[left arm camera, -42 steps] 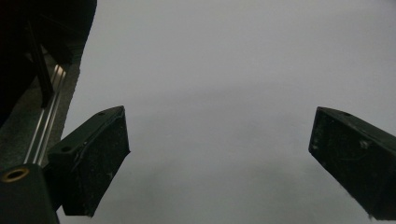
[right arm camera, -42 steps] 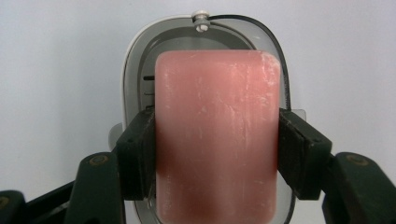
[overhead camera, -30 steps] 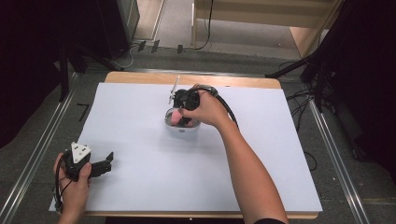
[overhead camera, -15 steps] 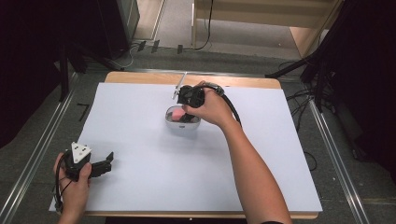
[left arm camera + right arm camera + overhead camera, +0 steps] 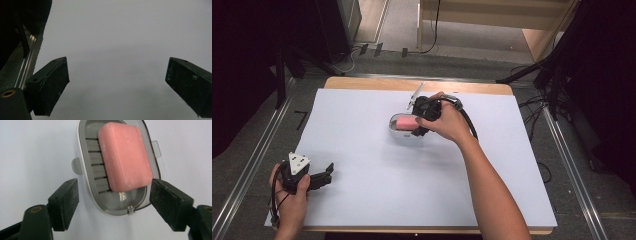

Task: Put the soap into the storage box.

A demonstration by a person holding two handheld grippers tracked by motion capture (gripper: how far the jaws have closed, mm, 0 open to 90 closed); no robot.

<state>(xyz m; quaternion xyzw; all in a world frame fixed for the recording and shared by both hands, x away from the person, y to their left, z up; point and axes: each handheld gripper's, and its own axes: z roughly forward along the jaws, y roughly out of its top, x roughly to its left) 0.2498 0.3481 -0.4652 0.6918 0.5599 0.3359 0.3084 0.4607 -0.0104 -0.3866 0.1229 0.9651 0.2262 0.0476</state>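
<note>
A pink soap (image 5: 125,157) lies in a white soap dish (image 5: 85,182) at the top middle. The right gripper (image 5: 113,203) is wide open, holding nothing. To lift the soap, go slowly and squeeze its sides. The left gripper (image 5: 117,87) is open too.

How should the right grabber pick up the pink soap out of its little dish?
Probably by the pink soap's two long flat sides, coming straight down from above. It lies tilted on the ribbed floor of the white dish, whose rim blocks a sideways approach. The open right gripper already straddles its near end; closing there should catch those sides, which look parallel.
</note>
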